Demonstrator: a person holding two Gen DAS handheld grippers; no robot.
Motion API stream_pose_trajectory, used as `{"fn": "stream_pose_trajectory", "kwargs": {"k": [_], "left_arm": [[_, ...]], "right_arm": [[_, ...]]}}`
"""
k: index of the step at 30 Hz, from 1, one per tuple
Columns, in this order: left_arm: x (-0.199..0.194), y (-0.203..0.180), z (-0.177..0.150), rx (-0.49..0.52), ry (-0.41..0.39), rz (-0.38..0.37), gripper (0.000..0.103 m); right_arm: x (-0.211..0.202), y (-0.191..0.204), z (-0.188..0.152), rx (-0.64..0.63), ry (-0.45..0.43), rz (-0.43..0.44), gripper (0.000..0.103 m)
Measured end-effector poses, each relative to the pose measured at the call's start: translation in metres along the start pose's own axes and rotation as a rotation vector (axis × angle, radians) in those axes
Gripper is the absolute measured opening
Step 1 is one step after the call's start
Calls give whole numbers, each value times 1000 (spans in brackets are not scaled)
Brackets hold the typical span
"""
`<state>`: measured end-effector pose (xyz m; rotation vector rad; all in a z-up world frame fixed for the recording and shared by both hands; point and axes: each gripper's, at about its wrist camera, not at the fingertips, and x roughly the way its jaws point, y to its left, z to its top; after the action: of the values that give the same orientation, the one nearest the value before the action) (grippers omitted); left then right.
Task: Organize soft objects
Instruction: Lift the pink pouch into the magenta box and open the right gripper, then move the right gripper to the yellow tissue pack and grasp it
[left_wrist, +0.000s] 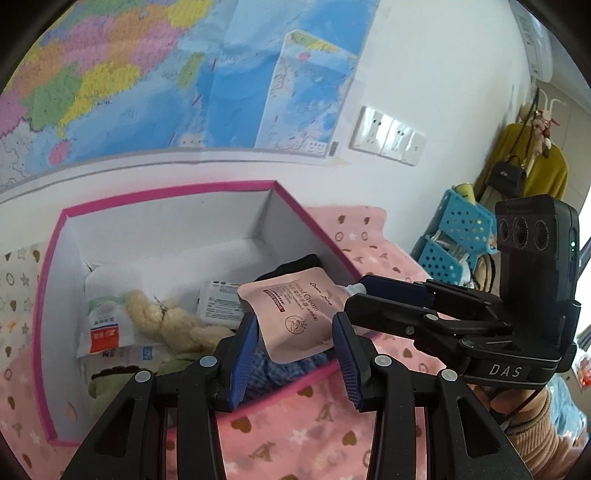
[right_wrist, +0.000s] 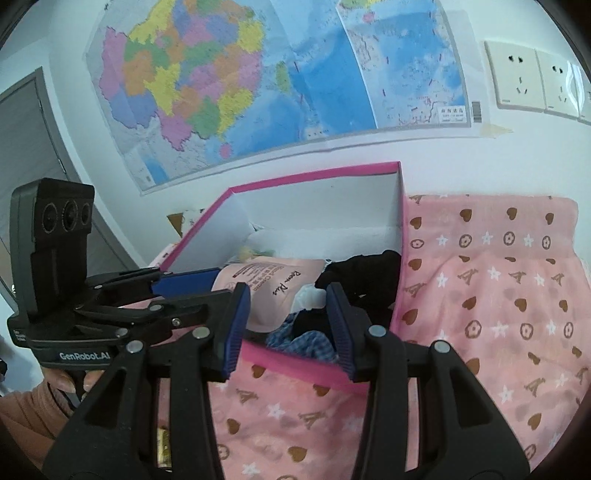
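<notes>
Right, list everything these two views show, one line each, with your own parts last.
box: 1, pink rim and white inside, on the blanket by the wall
blanket: 1, pink with hearts and stars, under the box
hand cream pouch: 1, pink, on top of the pile in the box
plush toy: 1, cream, in the box
white packets: at least 2, in the box
black cloth: 1, in the box
checked cloth: 1, blue, in the box
green cloth: 1, in the box
map: 1, multicoloured, on the wall
sockets: 3, white, on the wall
baskets: 2, blue, far right
left gripper: 1, black with blue pads
right gripper: 1, same colours
</notes>
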<state>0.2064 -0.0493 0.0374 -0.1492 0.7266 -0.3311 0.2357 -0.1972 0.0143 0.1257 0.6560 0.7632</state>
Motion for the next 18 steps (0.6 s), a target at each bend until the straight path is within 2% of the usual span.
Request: {"fn": "stream_pose_trajectory", "kwargs": {"k": [4, 8, 12, 18], "left_arm": [[12, 7, 1, -12, 22, 14, 41], [18, 13, -2, -20, 27, 97, 42], [5, 16, -8, -15, -1, 119, 43], [-21, 19, -19, -19, -38, 108, 46]], "right_arm": [[14, -2, 0, -5, 28, -27, 46], [15, -3, 0, -1, 24, -46, 46], [5, 6, -3, -17, 12, -30, 46], [-9, 22, -15, -41, 11, 4, 46]]}}
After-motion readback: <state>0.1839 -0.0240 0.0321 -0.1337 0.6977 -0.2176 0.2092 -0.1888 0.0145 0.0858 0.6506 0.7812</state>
